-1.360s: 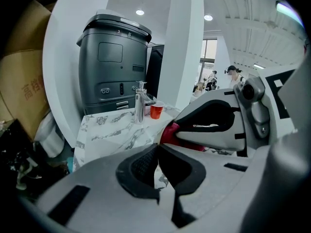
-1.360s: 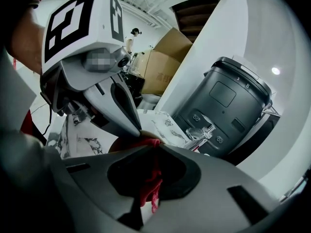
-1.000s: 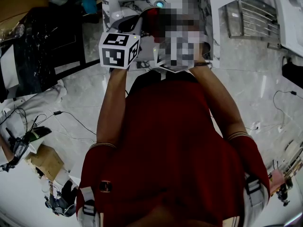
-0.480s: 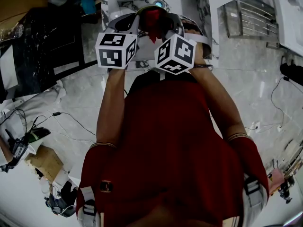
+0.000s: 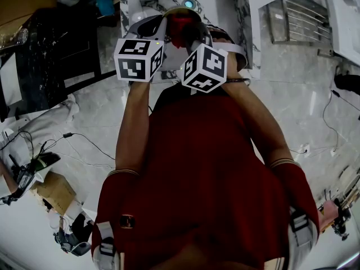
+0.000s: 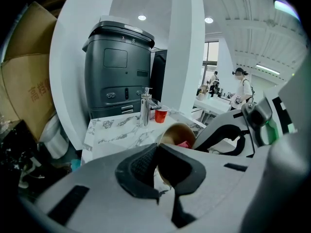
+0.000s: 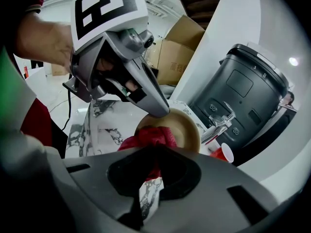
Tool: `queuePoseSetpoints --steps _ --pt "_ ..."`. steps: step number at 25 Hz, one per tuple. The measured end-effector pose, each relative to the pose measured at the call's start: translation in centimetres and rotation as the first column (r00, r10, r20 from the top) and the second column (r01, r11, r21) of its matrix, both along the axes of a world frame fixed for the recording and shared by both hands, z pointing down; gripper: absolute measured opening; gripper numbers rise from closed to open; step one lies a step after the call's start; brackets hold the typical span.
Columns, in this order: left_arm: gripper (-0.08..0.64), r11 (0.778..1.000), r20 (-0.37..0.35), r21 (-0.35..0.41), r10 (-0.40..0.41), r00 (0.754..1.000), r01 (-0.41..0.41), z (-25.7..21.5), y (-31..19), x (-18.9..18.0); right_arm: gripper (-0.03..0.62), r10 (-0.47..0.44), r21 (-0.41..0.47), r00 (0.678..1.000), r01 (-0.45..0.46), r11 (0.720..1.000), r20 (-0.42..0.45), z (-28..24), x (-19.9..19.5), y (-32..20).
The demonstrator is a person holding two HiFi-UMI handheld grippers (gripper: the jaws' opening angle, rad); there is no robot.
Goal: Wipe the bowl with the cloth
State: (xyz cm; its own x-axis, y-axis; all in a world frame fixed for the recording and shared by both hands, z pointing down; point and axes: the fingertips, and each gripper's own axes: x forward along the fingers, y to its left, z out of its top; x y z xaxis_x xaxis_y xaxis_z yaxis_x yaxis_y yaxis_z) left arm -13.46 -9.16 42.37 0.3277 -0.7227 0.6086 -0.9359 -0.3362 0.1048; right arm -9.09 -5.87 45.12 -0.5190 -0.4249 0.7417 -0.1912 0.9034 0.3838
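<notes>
Red shirt [image 5: 202, 167], pale-trimmed sleeves [image 5: 281, 162], grey hand-held grippers [image 6: 156, 152] [image 7: 154, 164], black-white marker cubes [image 5: 139, 59]

Both forearms, left [image 5: 134, 122] and right [image 5: 253, 117], reach toward twelve o'clock from the torso, close together; the left gripper [image 6: 155, 154], at nine o'clock of its partner, pinches the bowl [image 6: 177, 132] by its rim; the right gripper [image 7: 154, 154], angled downward, is clamped on the cloth [image 7: 150, 137].

Right gripper view: cloth [image 7: 151, 139] in bowl [image 7: 187, 130] at centre, right gripper [image 7: 153, 168] just below it. Left gripper [image 7: 163, 111] on bowl rim from upper left; faucet [image 7: 221, 120], cup [image 7: 222, 154] at right.
</notes>
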Motion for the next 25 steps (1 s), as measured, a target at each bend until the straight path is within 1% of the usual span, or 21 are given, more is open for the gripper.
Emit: queuePoseSetpoints --steps 6,12,18,25 --pt "0.013 1.000 -0.020 0.001 0.003 1.000 -0.003 -0.1 0.1 0.6 0.025 -0.022 -0.003 0.999 0.022 1.000 0.032 -0.4 -0.8 0.3" --pt "0.012 1.000 -0.046 -0.004 0.011 0.999 -0.011 -0.1 0.1 0.9 0.025 -0.022 0.013 0.997 0.021 1.000 0.069 -1.0 -1.5 -0.1" --pt "0.012 0.999 -0.072 -0.022 0.034 0.997 -0.036 0.3 0.4 1.8 0.025 -0.006 0.034 0.995 0.003 0.999 0.097 -1.7 -1.7 -0.9" --pt "0.012 0.998 -0.072 -0.036 0.054 0.996 -0.057 0.7 0.6 2.4 0.025 0.043 0.076 0.992 -0.053 0.996 0.121 -2.3 -1.1 -2.2"
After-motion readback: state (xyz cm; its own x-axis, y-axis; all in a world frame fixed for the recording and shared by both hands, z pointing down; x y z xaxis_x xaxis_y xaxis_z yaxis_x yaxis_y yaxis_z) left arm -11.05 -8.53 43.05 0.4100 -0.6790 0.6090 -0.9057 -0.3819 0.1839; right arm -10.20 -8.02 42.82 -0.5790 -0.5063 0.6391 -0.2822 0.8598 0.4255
